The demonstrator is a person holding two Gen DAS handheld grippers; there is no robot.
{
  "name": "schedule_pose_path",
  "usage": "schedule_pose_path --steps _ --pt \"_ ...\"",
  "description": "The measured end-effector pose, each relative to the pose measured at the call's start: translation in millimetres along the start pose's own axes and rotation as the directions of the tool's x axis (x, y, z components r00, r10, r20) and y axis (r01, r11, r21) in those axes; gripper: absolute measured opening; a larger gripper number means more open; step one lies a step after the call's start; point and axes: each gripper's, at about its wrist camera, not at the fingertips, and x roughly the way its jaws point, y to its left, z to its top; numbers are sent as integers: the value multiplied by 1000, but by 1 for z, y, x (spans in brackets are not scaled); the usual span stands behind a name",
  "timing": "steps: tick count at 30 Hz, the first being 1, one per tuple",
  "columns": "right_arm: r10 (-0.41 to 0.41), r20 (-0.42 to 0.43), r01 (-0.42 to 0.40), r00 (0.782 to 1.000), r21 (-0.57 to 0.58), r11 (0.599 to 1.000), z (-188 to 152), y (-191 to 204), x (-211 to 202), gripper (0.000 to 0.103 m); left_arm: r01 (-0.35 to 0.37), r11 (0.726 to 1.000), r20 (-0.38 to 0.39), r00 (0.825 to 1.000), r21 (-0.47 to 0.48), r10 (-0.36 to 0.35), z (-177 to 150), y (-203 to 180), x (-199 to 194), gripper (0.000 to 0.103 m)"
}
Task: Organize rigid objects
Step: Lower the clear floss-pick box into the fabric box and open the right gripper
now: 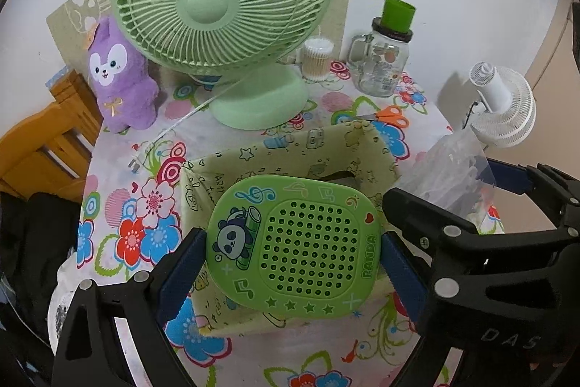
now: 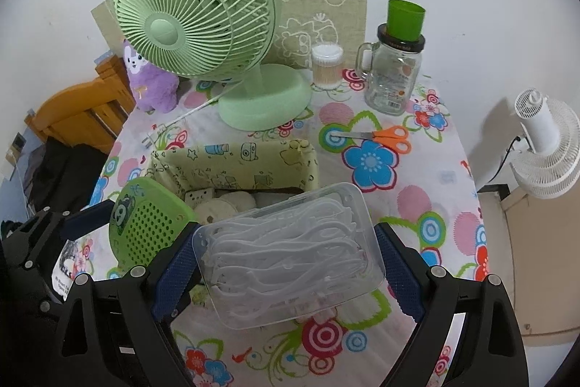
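Observation:
My left gripper (image 1: 291,243) is shut on a green panda-print case (image 1: 301,252) with a perforated face, its blue pads pressing the case's left and right edges. The case hangs tilted over the pale green fabric box (image 1: 282,147). My right gripper (image 2: 286,243) is shut on a clear plastic box (image 2: 297,274) full of white floss picks, held over the front right of the same fabric box (image 2: 235,165). Inside that box lie a white socket and round pale items (image 2: 224,205). The two held things sit side by side, the panda case (image 2: 145,223) on the left.
A green desk fan (image 2: 203,17) with its cord and plug stands behind the box on the floral tablecloth (image 2: 417,198). There are also a purple plush (image 1: 119,78), a swab jar (image 2: 326,64), a glass mug jar with a green cup (image 2: 395,75) and orange scissors (image 2: 384,136). A white fan (image 2: 543,147) stands off the right edge and a wooden chair (image 1: 43,140) on the left.

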Motion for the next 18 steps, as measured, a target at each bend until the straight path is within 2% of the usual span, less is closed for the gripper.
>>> schedule_pose_path --steps 18 --pt "8 -46 -8 999 7 1000 32 20 60 94 -19 999 -62 998 -28 17 16 31 40 95"
